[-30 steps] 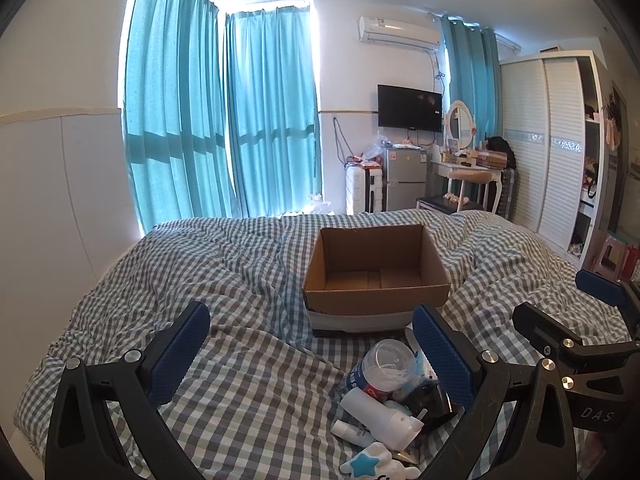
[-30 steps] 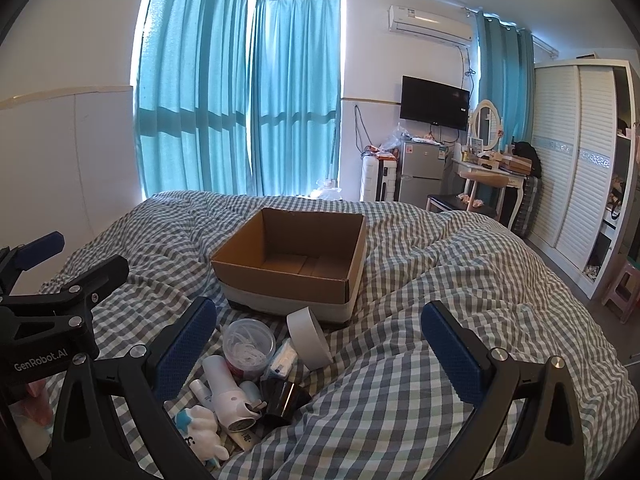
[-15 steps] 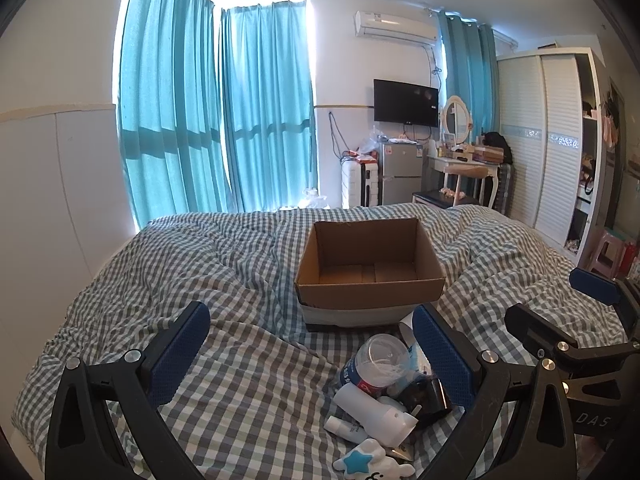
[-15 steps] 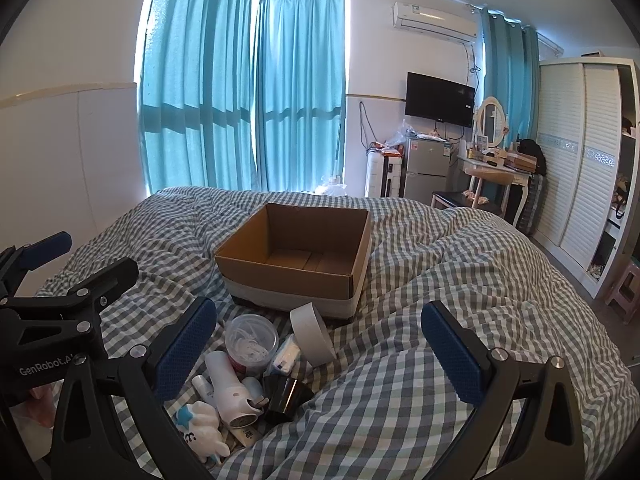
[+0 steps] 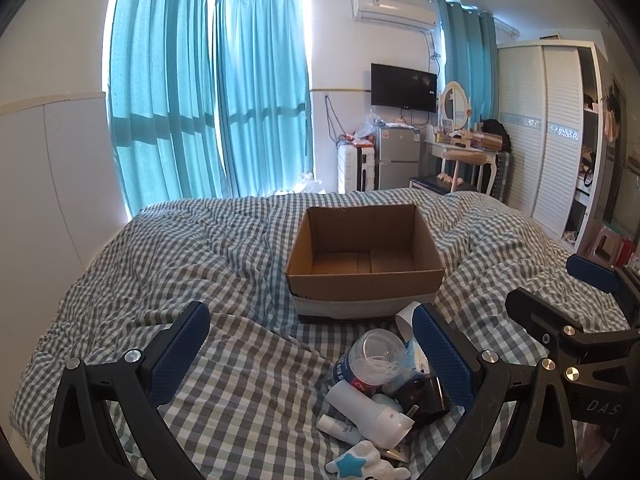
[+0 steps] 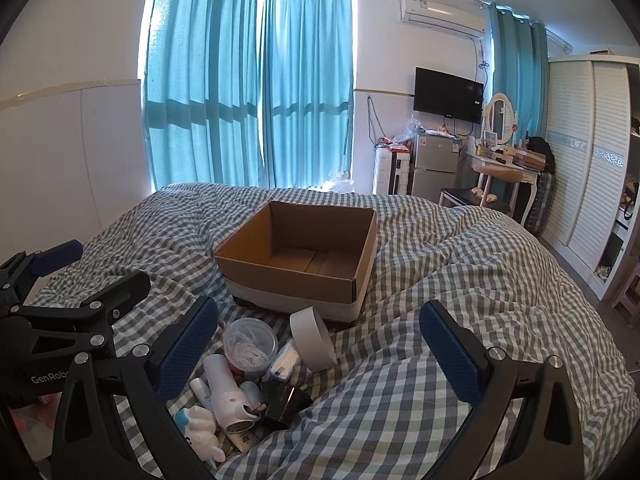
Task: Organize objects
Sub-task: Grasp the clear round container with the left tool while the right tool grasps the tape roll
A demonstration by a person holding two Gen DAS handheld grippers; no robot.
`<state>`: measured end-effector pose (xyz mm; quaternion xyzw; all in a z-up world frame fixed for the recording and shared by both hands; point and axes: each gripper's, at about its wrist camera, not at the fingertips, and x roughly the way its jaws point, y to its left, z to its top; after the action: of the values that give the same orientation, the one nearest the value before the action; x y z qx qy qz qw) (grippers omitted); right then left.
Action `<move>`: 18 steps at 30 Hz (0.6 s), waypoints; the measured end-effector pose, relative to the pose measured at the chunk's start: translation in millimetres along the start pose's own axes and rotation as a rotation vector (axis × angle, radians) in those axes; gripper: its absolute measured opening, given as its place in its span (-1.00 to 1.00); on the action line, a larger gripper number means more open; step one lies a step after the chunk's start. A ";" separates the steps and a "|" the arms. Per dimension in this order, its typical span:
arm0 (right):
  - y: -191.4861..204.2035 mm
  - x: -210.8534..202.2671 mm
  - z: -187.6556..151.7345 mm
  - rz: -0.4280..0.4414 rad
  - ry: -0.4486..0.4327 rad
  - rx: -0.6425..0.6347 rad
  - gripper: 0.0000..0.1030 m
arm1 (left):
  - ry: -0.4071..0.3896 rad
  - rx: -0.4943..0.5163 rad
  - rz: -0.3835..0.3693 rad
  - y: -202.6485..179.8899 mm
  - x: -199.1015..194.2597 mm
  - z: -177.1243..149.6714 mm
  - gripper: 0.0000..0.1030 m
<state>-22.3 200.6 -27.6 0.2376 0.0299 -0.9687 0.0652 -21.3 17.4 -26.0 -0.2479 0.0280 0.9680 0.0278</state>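
An empty open cardboard box (image 5: pixel 362 264) (image 6: pixel 304 258) sits on a checked bed cover. In front of it lies a pile of small items: a clear round tub (image 5: pixel 376 354) (image 6: pixel 250 344), a roll of white tape (image 6: pixel 314 338), a white bottle (image 5: pixel 366 408) (image 6: pixel 226 392), a black item (image 5: pixel 426 396) (image 6: pixel 286 402) and a white-and-blue star toy (image 5: pixel 356 464) (image 6: pixel 198 426). My left gripper (image 5: pixel 310 354) is open and empty, the pile by its right finger. My right gripper (image 6: pixel 318 348) is open and empty, the pile by its left finger.
The checked bed cover (image 5: pixel 200 264) is rumpled with folds. Beyond the bed stand teal curtains (image 5: pixel 208 112), a small fridge (image 5: pixel 398 158), a dressing table (image 5: pixel 466 152) and a white wardrobe (image 5: pixel 548 128) on the right.
Both grippers have risen and tilted a little, so the box and the pile sit slightly lower and nearer in view. Nothing on the bed has moved.
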 end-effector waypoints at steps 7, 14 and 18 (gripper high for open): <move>-15.3 40.7 4.1 0.001 0.122 -0.043 0.89 | 0.100 0.009 -0.020 -5.9 41.6 -6.8 1.00; -23.8 92.1 -17.5 0.038 0.265 -0.050 0.70 | 0.252 0.059 -0.049 -21.4 97.1 -33.0 1.00; -28.8 113.8 -24.7 0.056 0.317 -0.033 0.62 | 0.317 0.103 -0.077 -32.1 120.3 -46.1 1.00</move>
<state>-115.0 218.5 -101.5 0.3870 0.0492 -0.9163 0.0904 -102.4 51.1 -125.5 -0.3965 0.0723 0.9123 0.0727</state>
